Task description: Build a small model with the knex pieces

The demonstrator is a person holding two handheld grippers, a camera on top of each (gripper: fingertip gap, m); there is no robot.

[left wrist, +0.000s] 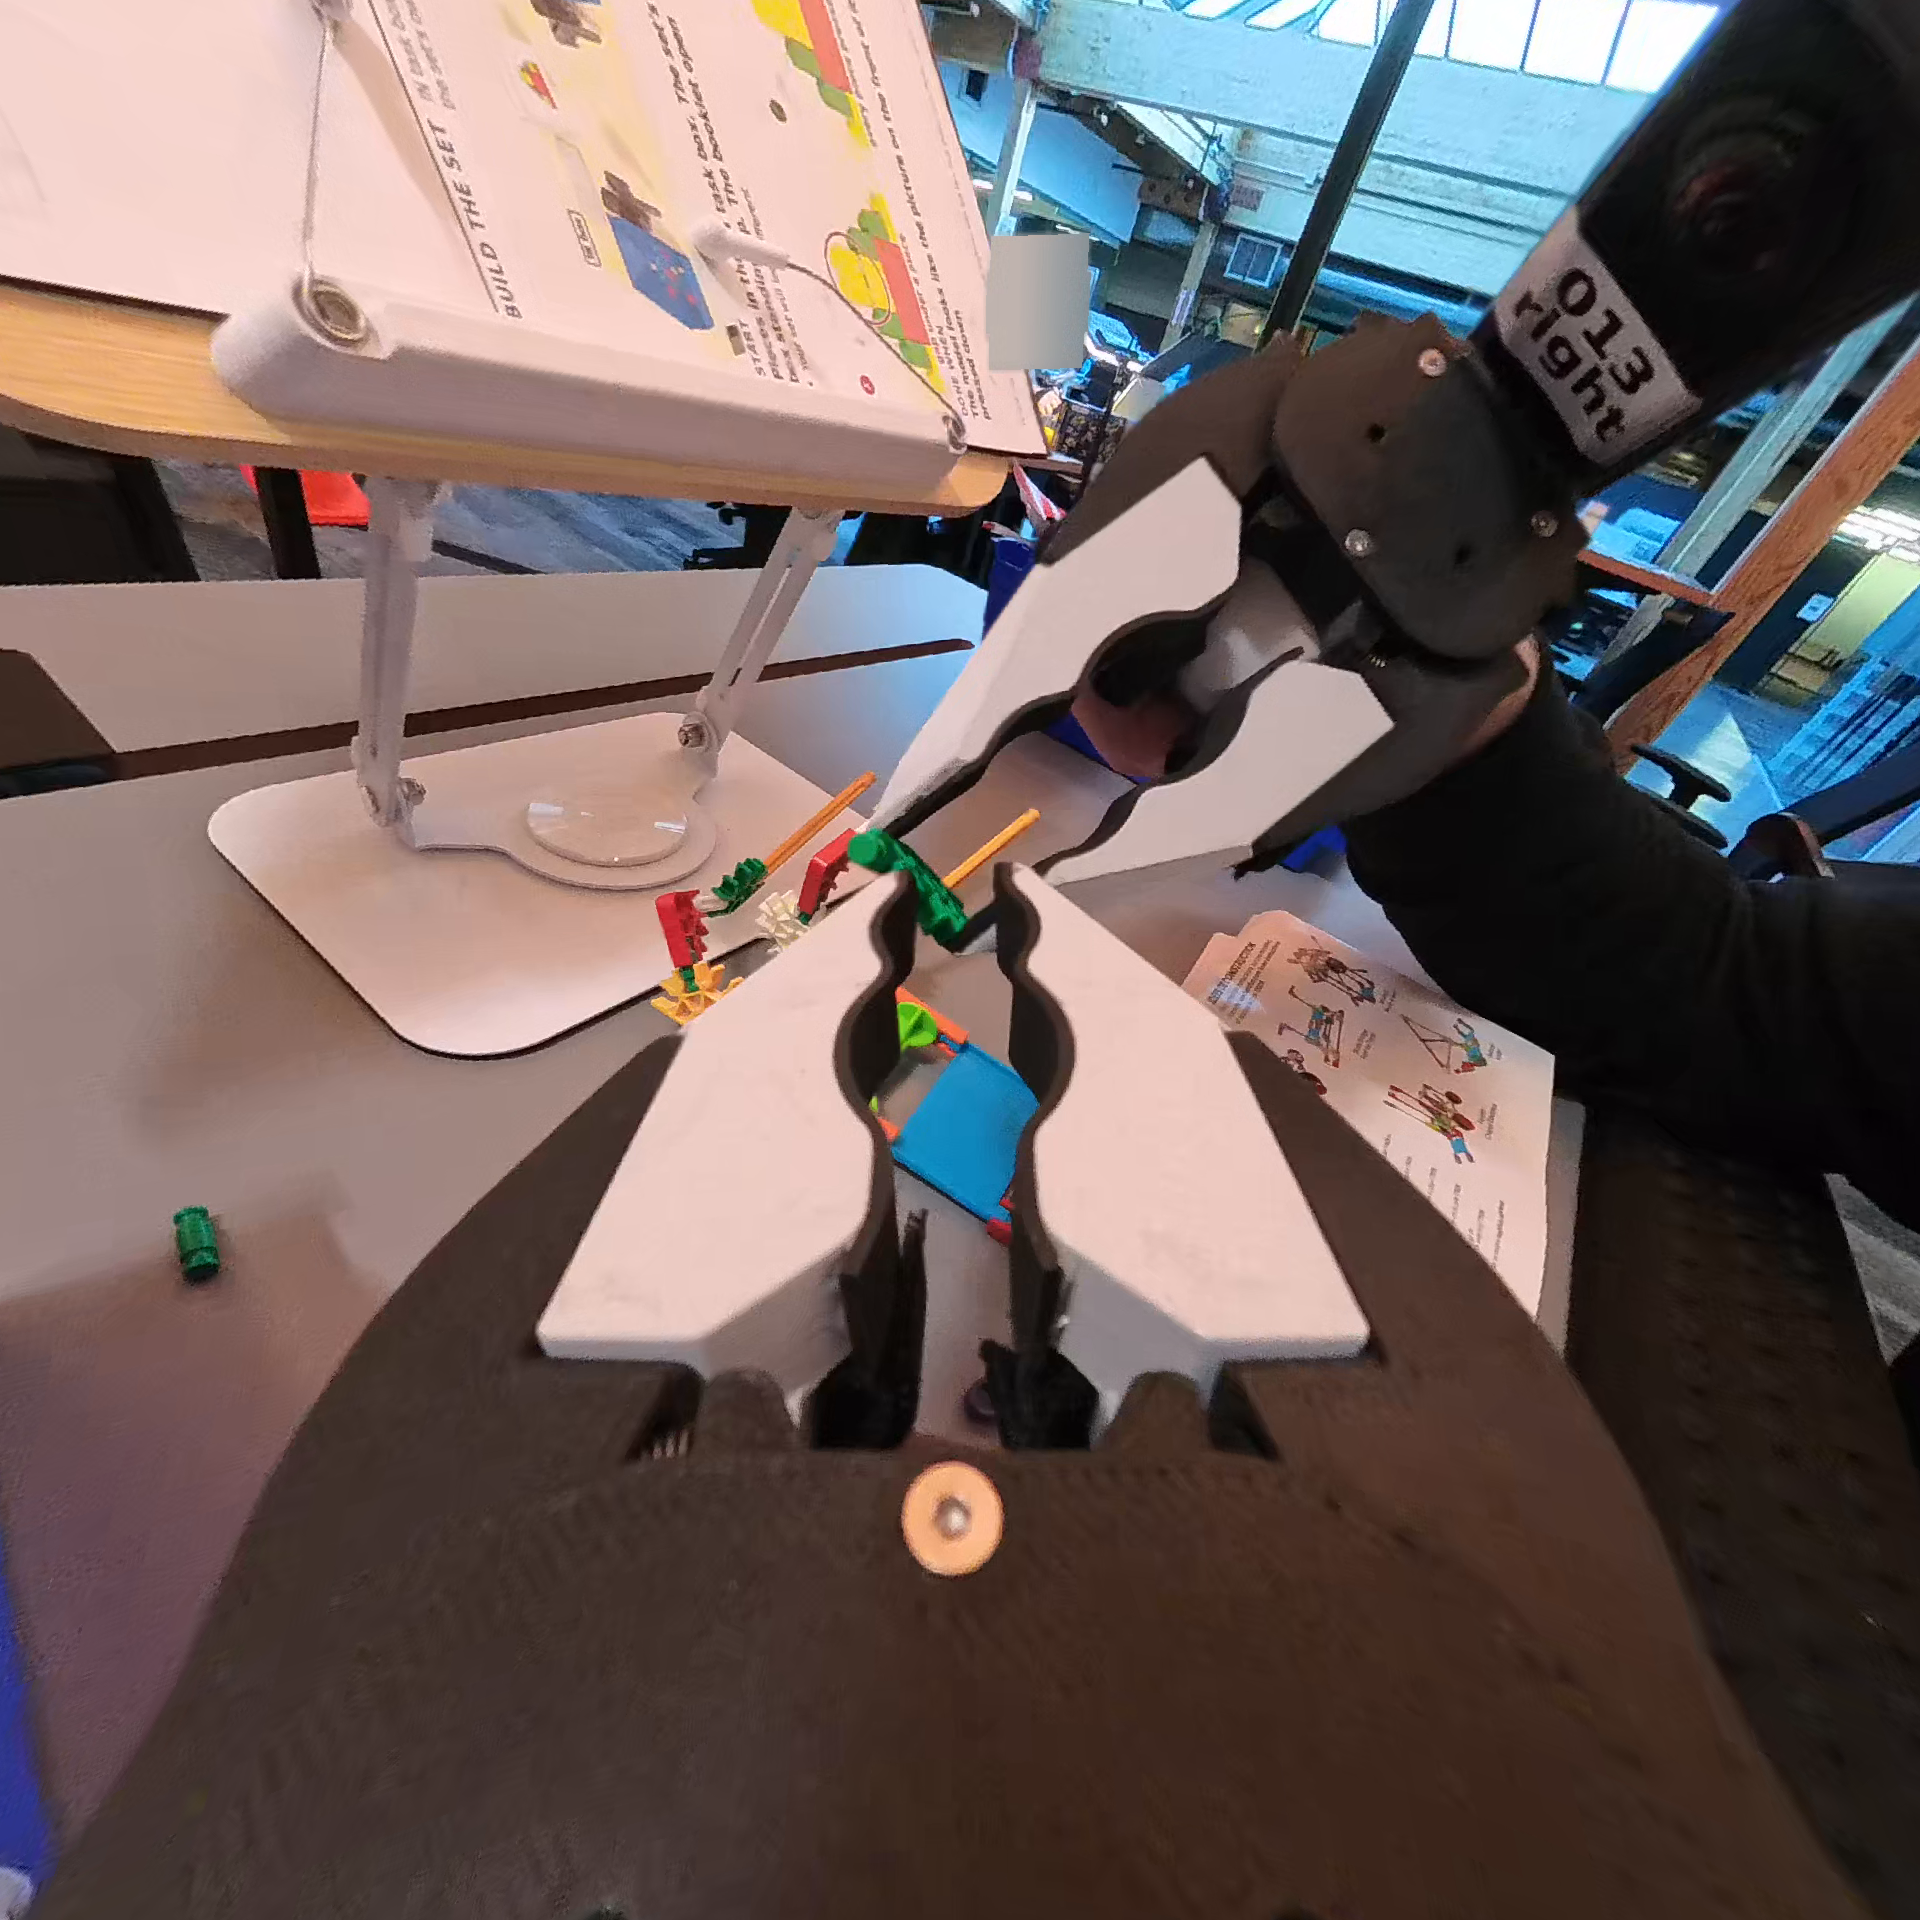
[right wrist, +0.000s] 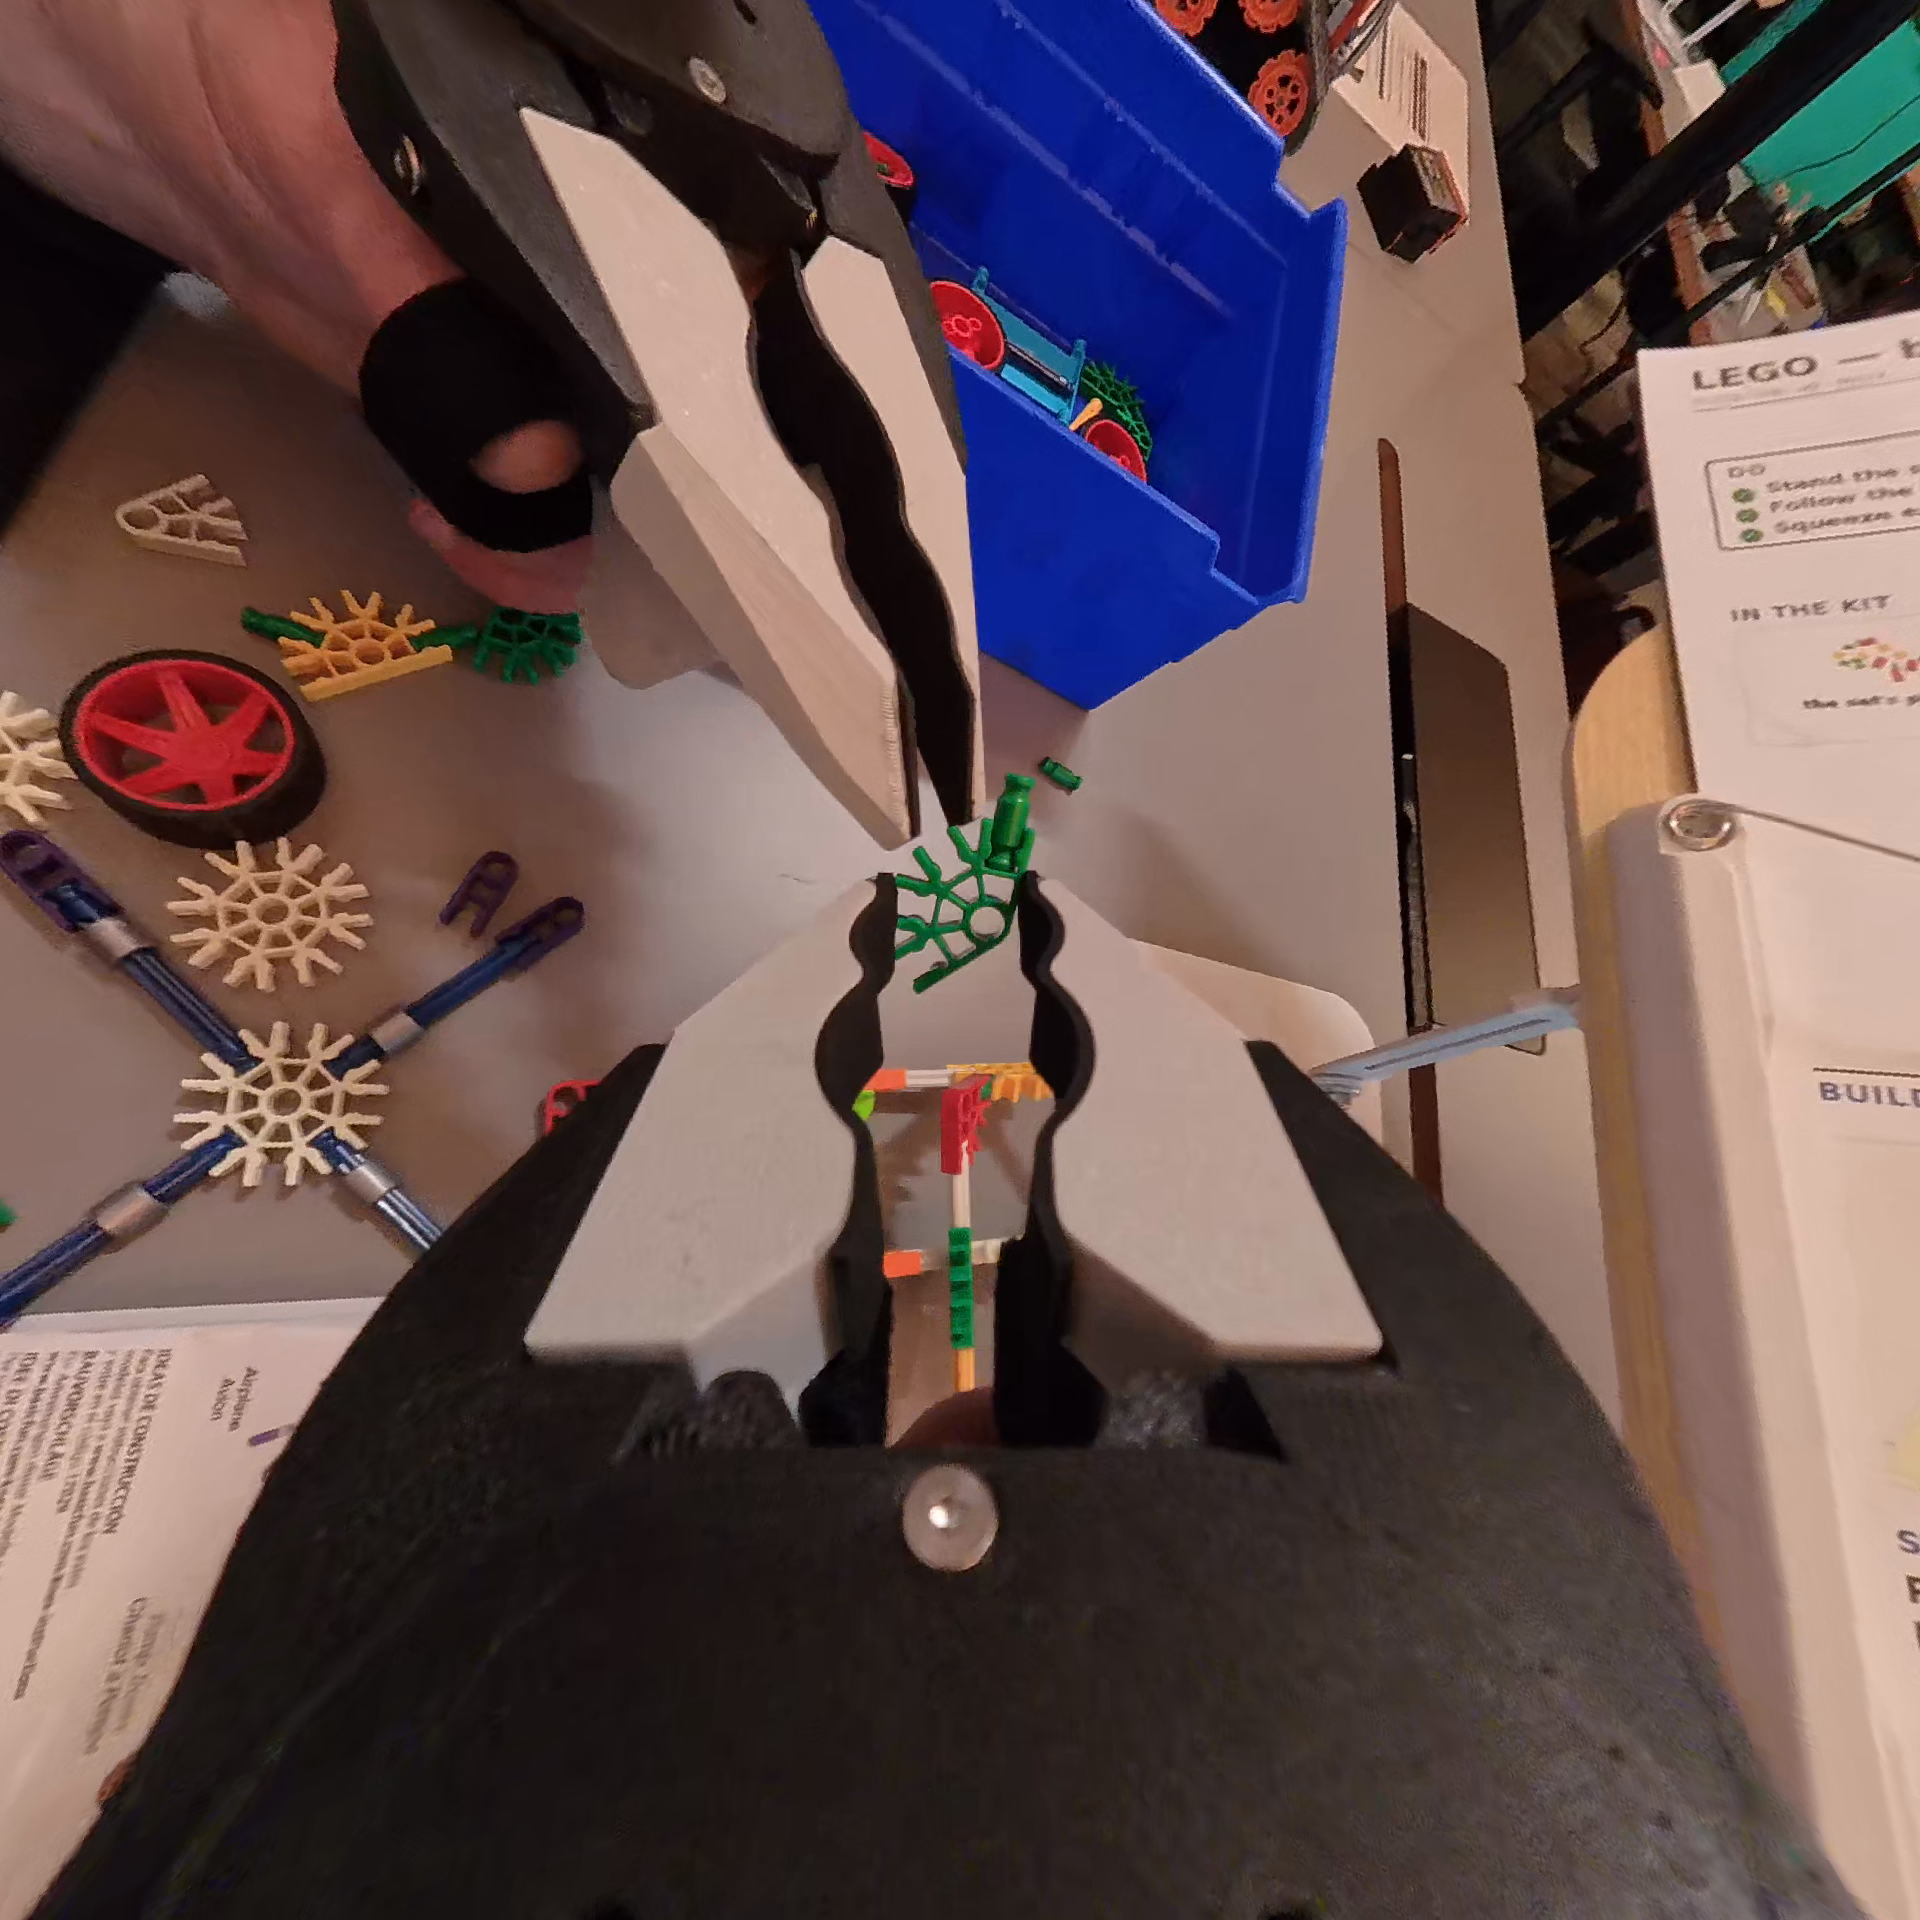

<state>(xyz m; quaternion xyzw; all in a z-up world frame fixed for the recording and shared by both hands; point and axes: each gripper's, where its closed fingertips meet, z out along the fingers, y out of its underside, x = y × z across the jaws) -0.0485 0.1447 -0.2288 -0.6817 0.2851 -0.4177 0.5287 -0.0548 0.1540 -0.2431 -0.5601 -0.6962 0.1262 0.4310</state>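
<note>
Carefully now: your right gripper (right wrist: pixel 951 883) pinches the green fan-shaped plastic connector (right wrist: pixel 954 914) with its short green rod (right wrist: pixel 1008 821), held above the bench (right wrist: pixel 665 790), while your left gripper (left wrist: pixel 951 904) is clenched on it only at its tips, so any twist could pop it loose.

The blue bin (right wrist: pixel 1122 343) runs off the top edge, the leaflet (right wrist: pixel 114 1475) is cropped at the desk's near-left corner, its print too blurry.
</note>
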